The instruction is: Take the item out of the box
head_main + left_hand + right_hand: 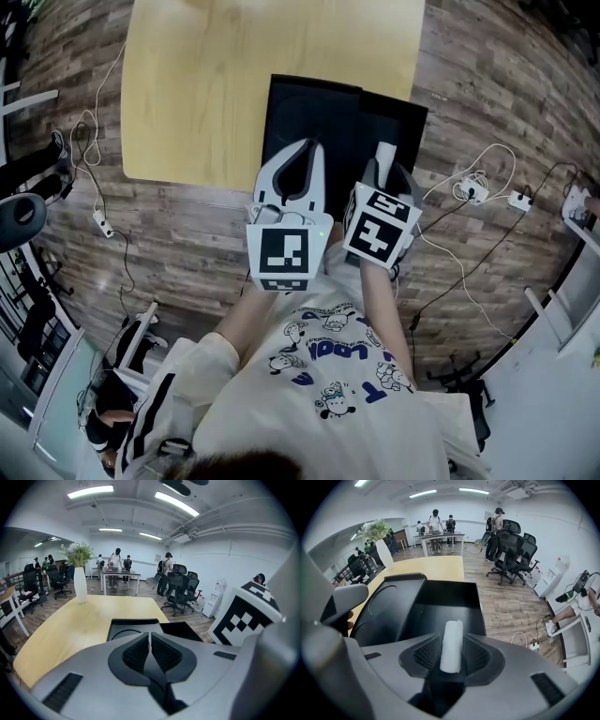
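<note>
A black box [314, 108] lies open at the near edge of the yellow table [234, 75]; both its shallow compartments [440, 606] look empty. In the head view my right gripper [386, 173] hovers over the box's right half. A white roll [453, 632] stands between its pads and fills the gap, and it sticks out past the fingertips [384, 152]. My right gripper [451, 639] is shut on it. My left gripper [314, 150] hangs beside it over the box's left half. In its own view the left gripper [150, 637] is shut, pads touching, with nothing in it.
A white vase with flowers [79, 581] stands at the table's far end. Office chairs [511, 550] are on the wooden floor to the right. Cables and power strips [473, 187] lie on the floor. People stand at a far table [117, 571].
</note>
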Demonstrator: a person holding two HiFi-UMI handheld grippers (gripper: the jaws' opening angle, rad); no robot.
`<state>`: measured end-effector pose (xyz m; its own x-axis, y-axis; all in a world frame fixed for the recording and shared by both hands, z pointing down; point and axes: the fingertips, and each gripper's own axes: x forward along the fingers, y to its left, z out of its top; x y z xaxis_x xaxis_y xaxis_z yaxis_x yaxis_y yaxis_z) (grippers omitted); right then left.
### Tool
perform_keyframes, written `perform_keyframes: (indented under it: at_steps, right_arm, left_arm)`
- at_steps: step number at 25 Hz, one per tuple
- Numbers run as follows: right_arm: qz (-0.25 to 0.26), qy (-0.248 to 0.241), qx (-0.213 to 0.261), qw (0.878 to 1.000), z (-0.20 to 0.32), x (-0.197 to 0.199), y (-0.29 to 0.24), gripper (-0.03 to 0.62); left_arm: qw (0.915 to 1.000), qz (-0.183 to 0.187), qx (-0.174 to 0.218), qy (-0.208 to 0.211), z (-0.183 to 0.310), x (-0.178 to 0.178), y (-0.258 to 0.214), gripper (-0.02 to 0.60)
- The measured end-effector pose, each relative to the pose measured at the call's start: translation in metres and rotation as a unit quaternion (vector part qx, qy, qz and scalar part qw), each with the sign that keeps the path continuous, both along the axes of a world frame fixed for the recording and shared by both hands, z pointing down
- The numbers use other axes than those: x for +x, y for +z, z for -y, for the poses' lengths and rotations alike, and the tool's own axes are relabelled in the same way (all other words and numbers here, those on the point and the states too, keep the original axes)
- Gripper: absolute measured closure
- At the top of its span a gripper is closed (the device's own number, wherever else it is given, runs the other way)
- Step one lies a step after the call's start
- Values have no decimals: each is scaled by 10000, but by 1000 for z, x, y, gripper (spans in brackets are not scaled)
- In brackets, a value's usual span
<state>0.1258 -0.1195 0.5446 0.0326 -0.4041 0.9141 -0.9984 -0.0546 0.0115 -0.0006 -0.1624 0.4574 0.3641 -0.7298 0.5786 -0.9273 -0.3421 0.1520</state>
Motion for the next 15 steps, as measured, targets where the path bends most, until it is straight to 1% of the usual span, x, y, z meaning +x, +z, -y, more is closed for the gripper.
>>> perform_keyframes:
  at_steps: [7, 15]
  right_arm:
    - [-26, 38, -247, 9997, -5, 2, 8, 433]
    - [-109, 103, -311, 9994, -5, 5, 10, 450]
  left_arm:
    - [10000, -39, -24, -67, 4, -1, -1, 552]
    - [9999, -64, -95, -68, 4, -2, 1, 552]
